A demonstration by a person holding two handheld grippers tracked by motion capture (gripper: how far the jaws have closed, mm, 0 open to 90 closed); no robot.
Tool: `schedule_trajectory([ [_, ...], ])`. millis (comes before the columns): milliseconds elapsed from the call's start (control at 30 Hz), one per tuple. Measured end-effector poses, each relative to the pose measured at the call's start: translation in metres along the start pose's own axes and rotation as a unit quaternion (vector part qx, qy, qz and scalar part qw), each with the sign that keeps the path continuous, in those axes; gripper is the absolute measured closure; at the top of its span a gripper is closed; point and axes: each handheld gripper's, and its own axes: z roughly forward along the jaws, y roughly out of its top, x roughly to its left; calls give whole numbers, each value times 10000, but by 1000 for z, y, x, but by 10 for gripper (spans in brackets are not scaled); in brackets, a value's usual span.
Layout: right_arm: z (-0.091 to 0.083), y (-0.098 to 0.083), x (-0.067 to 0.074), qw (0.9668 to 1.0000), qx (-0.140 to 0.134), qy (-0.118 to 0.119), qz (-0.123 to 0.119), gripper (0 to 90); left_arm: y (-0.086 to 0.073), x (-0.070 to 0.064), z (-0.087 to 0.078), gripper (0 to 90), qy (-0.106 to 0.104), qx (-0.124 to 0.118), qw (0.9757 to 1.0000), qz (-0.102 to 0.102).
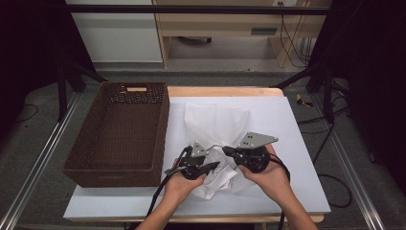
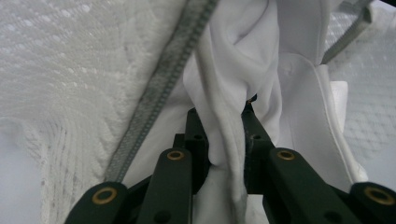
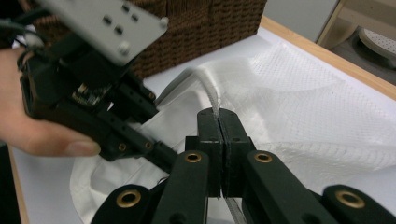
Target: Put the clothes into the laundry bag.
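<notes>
1. We hold our two grippers close together over the near middle of the white table [image 1: 297,143], both working on a white garment [image 1: 215,124] spread there.
2. Our left gripper [image 1: 214,166] grasps a bunched fold of the garment's smooth white lining. In the left gripper view the cloth [image 2: 229,93] runs down between the two black jaws, which press on it from either side.
3. Our right gripper [image 1: 226,150] is clenched tight. In the right gripper view [image 3: 218,122] its jaws meet with a thin strip of the garment's edge pinched between them, and the strip curves away toward the far side.
4. The garment lies on the table just right of the brown woven basket [image 1: 91,143]. Its far part lies flat and wide, textured like mesh, while its near end is gathered into a crumpled heap [image 1: 215,184] under and between our hands.
5. A grey zipper tape [image 2: 163,88] runs diagonally across the garment in the left gripper view, beside the fold we hold.
6. In the right gripper view our left gripper [image 3: 159,156] sits just to the left of the right jaws, with its grey plate [image 3: 105,23] uppermost and the basket [image 3: 210,23] behind it.
7. The basket stands on the left side of the table, its long side touching or just beside the garment's edge; we cannot tell which.
</notes>
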Motion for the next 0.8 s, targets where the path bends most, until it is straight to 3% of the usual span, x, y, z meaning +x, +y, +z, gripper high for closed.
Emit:
schedule_trajectory([
  [67, 1, -2, 1, 10000, 29, -17, -51, 894, 0, 0, 1, 761, 34, -72, 10000, -5],
  [100, 5, -7, 5, 9995, 151, -165, -222, 894, -1, -2, -1, 698, 135, -199, 9997, 31],
  [200, 7, -12, 6, 9991, 167, -241, -308, 893, -3, -4, -5, 611, 205, -380, 9991, 52],
  [267, 10, -19, 7, 9992, 99, -273, -258, 893, -5, -7, -10, 465, 306, -525, 9982, 30],
  [300, 10, -19, 7, 9992, 99, -273, -258, 893, -5, -8, -11, 465, 325, -542, 9980, 34],
  [333, 10, -22, 6, 9994, 28, -269, -200, 894, -2, -11, -16, 403, 259, -683, 9973, 22],
  [567, 12, -34, 4, 9995, -194, -261, -4, 893, -3, -24, -39, 362, 238, -902, 9953, 246],
  [800, 10, -38, 8, 9991, -228, -346, -131, 893, -15, -28, -68, 363, 346, -973, 9942, 289],
])
